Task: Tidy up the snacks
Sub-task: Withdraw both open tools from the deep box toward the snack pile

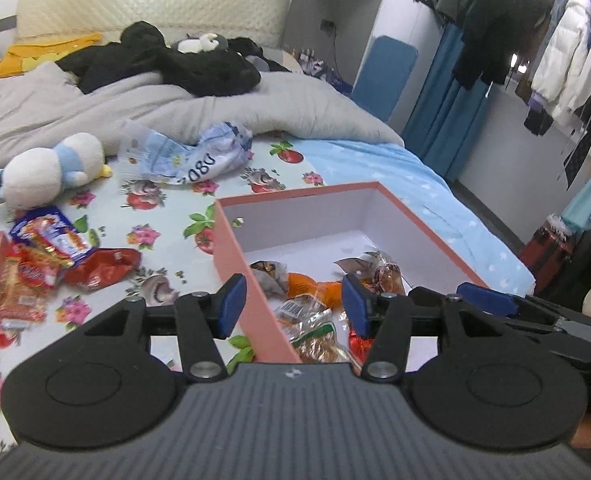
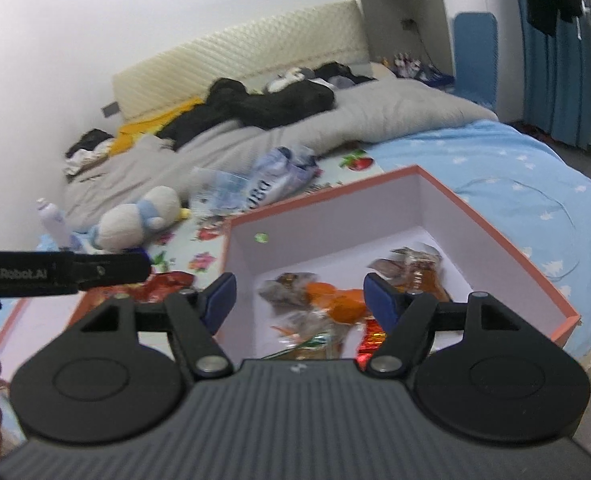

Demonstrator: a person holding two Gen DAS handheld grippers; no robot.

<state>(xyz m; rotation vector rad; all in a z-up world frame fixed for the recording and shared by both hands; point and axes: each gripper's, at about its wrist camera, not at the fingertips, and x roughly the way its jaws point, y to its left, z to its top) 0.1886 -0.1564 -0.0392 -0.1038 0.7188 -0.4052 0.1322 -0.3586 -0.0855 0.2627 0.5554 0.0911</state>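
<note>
Both your claws hang part-open and empty: left gripper [image 1: 291, 304], right gripper [image 2: 297, 300], over the pink box [image 1: 231, 240] of dropped snacks. Between picks, likely. Next: loose snack packets [image 1: 55, 252] at ten o'clock.

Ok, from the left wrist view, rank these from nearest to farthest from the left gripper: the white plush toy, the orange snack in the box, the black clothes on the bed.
From the left gripper:
1. Orange snack, in the pink box, just ahead between the fingers.
2. White plush toy, on the floral sheet, far left.
3. Black clothes, on the grey duvet near the headboard.
</note>
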